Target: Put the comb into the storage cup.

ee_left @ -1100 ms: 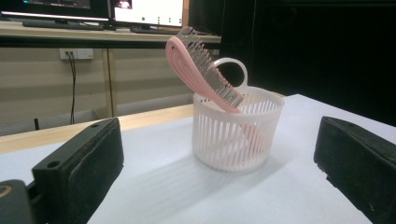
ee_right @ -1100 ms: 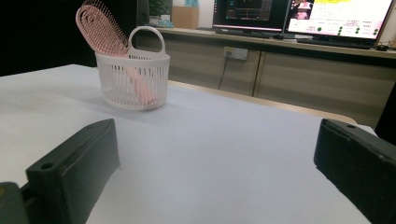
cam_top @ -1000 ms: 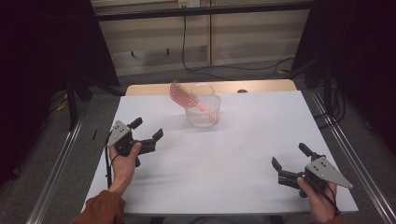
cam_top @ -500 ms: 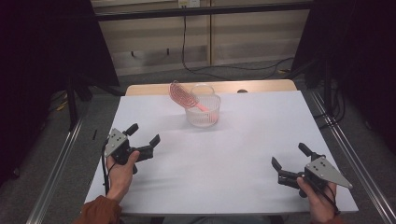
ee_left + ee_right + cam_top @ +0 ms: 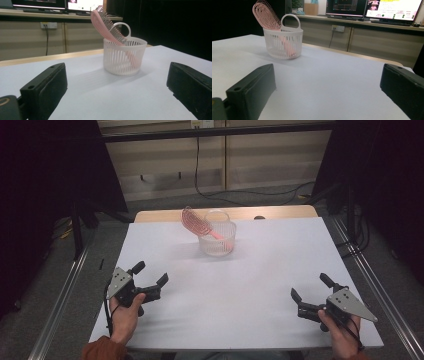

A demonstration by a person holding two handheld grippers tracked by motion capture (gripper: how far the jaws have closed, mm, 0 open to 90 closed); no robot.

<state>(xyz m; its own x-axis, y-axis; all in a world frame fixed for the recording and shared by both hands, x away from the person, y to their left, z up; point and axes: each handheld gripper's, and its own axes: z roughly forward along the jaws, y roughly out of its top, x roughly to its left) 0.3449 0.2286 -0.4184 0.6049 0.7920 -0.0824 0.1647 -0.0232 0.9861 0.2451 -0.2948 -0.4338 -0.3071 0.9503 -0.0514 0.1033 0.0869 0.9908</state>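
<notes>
Both spread wide and gripping nothing, left tool (image 5: 150, 273) and right tool (image 5: 310, 287) low at the near tabletop (image 5: 250, 285) corners, pink hairbrush (image 5: 196, 223) leaning in the white basket (image 5: 218, 242) far back, well apart.

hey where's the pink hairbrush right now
The pink hairbrush stands handle-down in the white basket at the far middle of the table, its head leaning out over the basket's left rim in the high view.

I see a pink hairbrush (image 5: 196, 223) with pale bristles, a white basket (image 5: 217, 238) with slatted vertical ribs near the table's far edge, a plain white table (image 5: 240, 285) top, black jaws on both grippers, grey plates above.
</notes>
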